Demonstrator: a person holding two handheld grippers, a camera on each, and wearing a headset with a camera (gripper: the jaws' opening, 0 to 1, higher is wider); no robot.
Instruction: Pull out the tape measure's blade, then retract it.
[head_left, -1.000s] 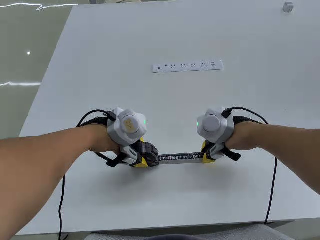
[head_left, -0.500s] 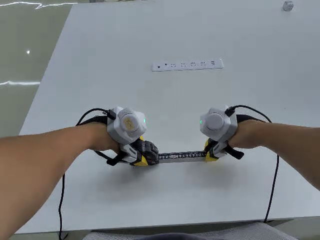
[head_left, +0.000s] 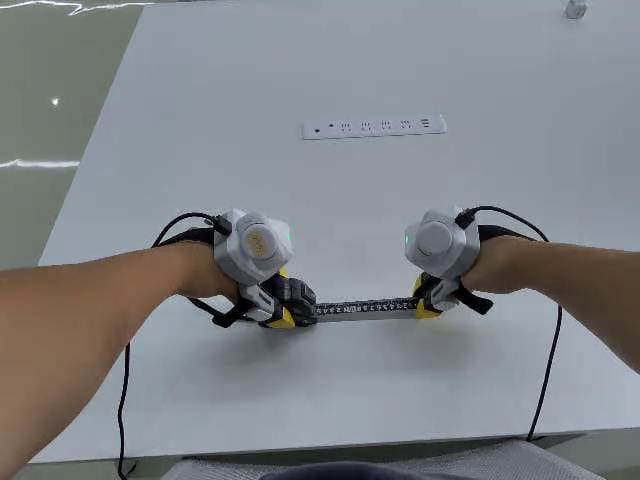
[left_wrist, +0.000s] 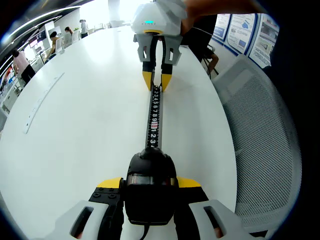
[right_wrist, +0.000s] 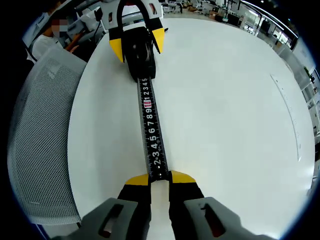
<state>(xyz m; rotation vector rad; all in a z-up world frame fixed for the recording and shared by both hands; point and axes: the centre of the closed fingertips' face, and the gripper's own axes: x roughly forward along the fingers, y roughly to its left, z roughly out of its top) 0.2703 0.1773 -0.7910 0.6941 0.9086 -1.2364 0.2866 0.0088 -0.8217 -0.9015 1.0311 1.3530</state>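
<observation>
A black and yellow tape measure case (head_left: 289, 302) rests on the white table, with my left gripper (left_wrist: 149, 184) shut on it (left_wrist: 150, 185). Its numbered blade (head_left: 365, 308) runs rightward across the table to my right gripper (head_left: 428, 304), which is shut on the blade's end. In the left gripper view the blade (left_wrist: 154, 115) stretches away to the right gripper (left_wrist: 157, 82). Seen from the right gripper view, the blade (right_wrist: 151, 135) leads from my right gripper (right_wrist: 159, 177) to the case (right_wrist: 139, 52) held by the left gripper (right_wrist: 137, 45).
A white power strip (head_left: 374, 127) lies farther back on the table (head_left: 330, 210). A small grey object (head_left: 574, 9) sits at the far right corner. Cables trail off both wrists. A mesh chair (left_wrist: 265, 145) stands by the table's near edge.
My right gripper has moved a little to the right, drawing more blade out of the case. The left gripper and case have stayed put.
</observation>
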